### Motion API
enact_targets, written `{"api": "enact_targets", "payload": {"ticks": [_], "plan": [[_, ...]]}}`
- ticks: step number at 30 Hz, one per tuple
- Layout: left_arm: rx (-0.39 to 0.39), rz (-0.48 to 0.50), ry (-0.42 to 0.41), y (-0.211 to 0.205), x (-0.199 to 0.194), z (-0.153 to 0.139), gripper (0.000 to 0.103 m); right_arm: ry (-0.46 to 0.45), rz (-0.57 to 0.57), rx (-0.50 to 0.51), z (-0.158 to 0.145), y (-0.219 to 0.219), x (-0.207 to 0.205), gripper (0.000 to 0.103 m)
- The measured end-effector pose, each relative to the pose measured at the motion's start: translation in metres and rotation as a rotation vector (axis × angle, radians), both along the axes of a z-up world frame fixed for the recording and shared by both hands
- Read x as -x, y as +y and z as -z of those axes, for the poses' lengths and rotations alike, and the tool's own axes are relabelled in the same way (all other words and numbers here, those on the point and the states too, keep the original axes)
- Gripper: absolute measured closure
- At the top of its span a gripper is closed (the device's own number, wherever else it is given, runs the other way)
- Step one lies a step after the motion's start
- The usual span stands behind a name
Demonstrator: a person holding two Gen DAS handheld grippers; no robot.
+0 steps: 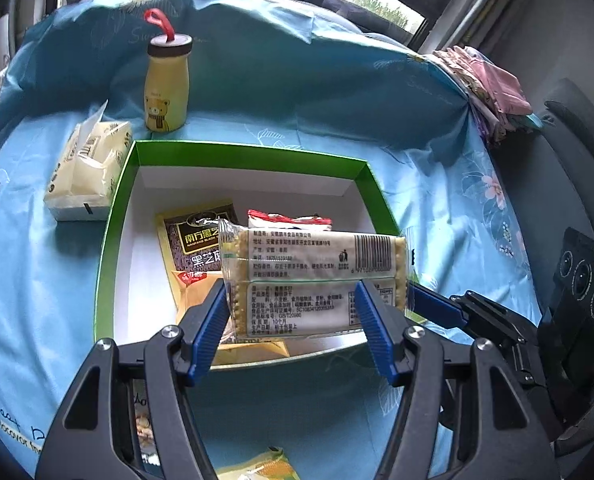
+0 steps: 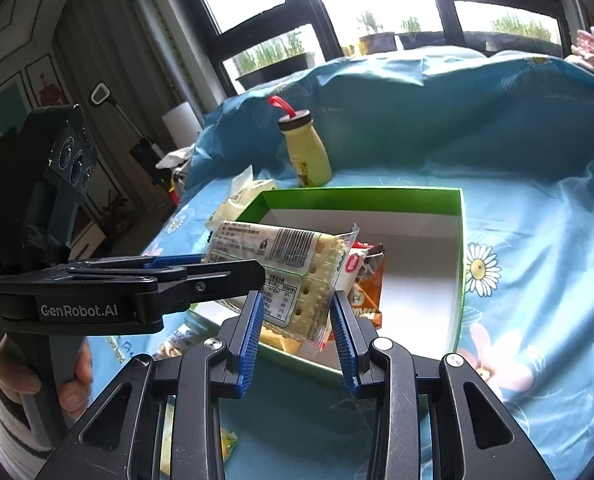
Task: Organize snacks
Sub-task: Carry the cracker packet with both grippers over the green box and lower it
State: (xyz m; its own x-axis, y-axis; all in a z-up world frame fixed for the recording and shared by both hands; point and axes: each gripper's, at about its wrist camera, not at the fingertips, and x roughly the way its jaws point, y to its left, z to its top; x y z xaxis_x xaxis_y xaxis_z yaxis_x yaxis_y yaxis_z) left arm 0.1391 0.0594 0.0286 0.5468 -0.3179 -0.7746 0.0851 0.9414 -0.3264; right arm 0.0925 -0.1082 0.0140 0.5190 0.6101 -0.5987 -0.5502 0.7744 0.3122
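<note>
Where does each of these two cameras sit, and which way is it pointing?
Left wrist view: sits on the left tongs, looking down along them at the cracker pack they grip over the green box; the right tongs' tip enters at right.
Right wrist view: sits on the right tongs, gripping the same pack's end; the left tongs and the hand holding them show at left.
Shared: pack, box, yellow bottle, blue cloth.
</note>
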Motion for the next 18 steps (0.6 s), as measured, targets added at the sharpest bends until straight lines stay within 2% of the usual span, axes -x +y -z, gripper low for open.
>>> {"api": "enact_targets", "payload": {"ticks": [7,18], "plan": [[0.028,-0.016,0.058,0.009,-0.016,0.019,0.04,0.039,-0.015,0.028,0.016,0.009,-0.018,0.065],[0.037,-0.026,0.094,0.013,-0.027,0.037,0.04,0.074,-0.016,0.054,0.033,0.017,-0.034,0.065]]}}
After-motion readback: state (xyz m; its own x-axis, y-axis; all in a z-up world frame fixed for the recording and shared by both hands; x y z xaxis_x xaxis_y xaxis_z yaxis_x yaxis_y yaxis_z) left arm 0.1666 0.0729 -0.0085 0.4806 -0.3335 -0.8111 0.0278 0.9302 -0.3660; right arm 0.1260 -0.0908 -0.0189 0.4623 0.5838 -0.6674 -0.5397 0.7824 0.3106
